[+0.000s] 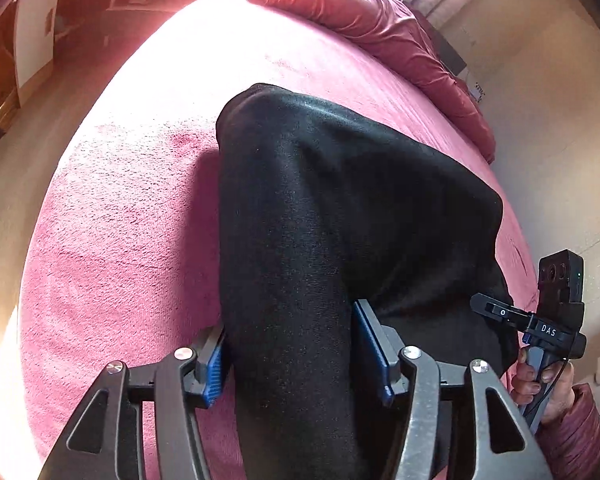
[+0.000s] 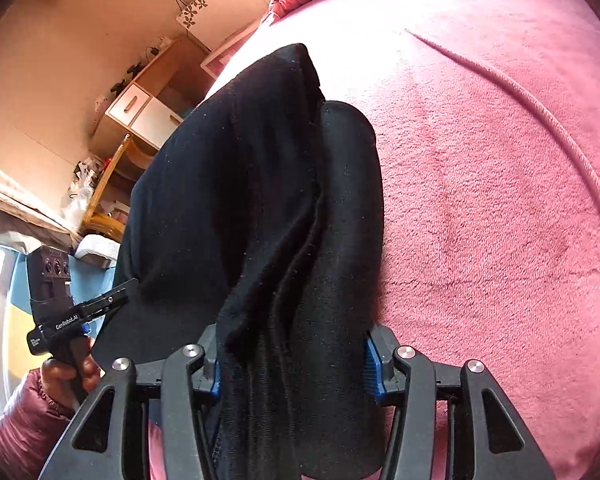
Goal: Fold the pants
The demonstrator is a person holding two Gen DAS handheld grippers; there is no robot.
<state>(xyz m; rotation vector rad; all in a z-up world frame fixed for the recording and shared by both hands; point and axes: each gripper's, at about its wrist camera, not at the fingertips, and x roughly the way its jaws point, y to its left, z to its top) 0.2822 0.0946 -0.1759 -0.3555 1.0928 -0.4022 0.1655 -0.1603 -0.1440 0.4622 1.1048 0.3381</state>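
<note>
- Pink fleece bed cover [image 1: 132,216], spread over the whole bed and filling most of both views; bright sunlight washing out its far part.
- Black pants [image 1: 340,200], folded lengthwise into a thick band, lying on the cover from the near edge toward the far middle, fold end rounded at the far tip.
- Crumpled red quilt [image 1: 380,28], bunched along the far right edge of the bed.
- Wooden cabinet with white drawers [image 2: 140,112], standing off the bed against the left wall in the right wrist view.
- Left gripper [image 1: 296,356], jaws parted moderately, blue pads on either side of the near end of the pants; right pad clear of the cloth, left pad just beside it, contact not certain.
- Right gripper [image 2: 296,364], jaws about half apart, thick stacked layers of the pants filling the gap; whether pads press on the cloth cannot be told.
- Hand [image 1: 540,384] in a maroon puffy sleeve, wrapped round the right gripper's handle at the near right.
</note>
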